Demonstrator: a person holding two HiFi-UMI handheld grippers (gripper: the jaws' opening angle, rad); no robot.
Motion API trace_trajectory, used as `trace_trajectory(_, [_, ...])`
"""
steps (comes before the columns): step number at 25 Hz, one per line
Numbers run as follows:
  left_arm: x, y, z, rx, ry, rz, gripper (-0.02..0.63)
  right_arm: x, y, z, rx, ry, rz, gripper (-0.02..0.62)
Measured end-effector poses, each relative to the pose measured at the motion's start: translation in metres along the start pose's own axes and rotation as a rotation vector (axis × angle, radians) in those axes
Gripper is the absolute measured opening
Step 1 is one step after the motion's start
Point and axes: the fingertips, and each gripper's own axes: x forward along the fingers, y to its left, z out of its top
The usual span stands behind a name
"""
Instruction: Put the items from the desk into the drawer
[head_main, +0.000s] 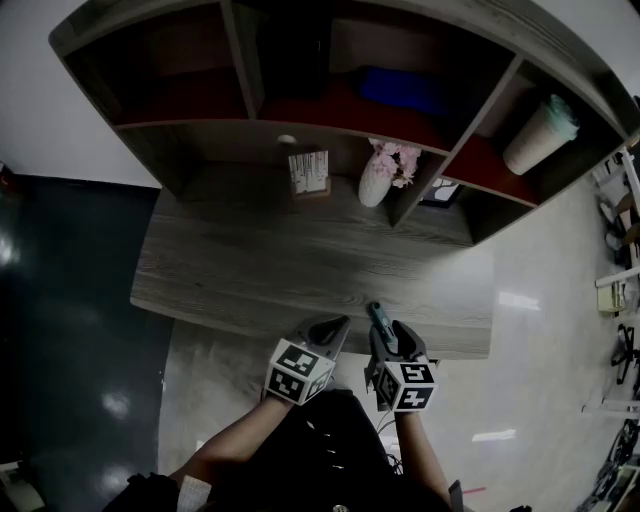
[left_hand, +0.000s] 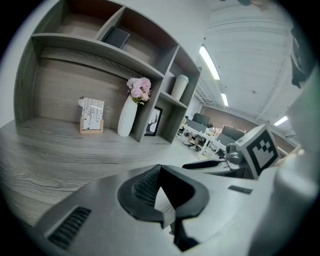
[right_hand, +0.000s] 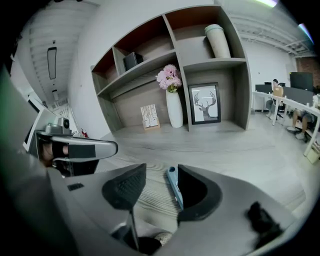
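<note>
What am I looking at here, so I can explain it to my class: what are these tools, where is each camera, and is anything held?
There is no robot: a person holds a hand-worked claw in each hand. The head view comes from a camera on the person's head, looking down at a wooden desk with shelves above it. The other two pictures come from cameras riding on each claw.

The left claw is shut and empty. The right claw is open; a slim blue item, perhaps a pen, rests against one pad without being squeezed.

At the back of the desk stand a card stand, a white vase of pink flowers and a framed deer picture. A pale cup sits on a shelf.
</note>
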Motion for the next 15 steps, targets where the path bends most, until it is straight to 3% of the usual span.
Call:
trace_trajectory(9, [0.012,0.01,-0.006,-0.042,0.013,0.009,0.009,0.026,-0.015,-0.011,-0.05,0.085,-0.052,0.321])
trace_trajectory(15, [0.021,0.018,-0.007,-0.055,0.021,0.011,0.009,0.043,-0.023,-0.032,-0.047,0.198,-0.048,0.328])
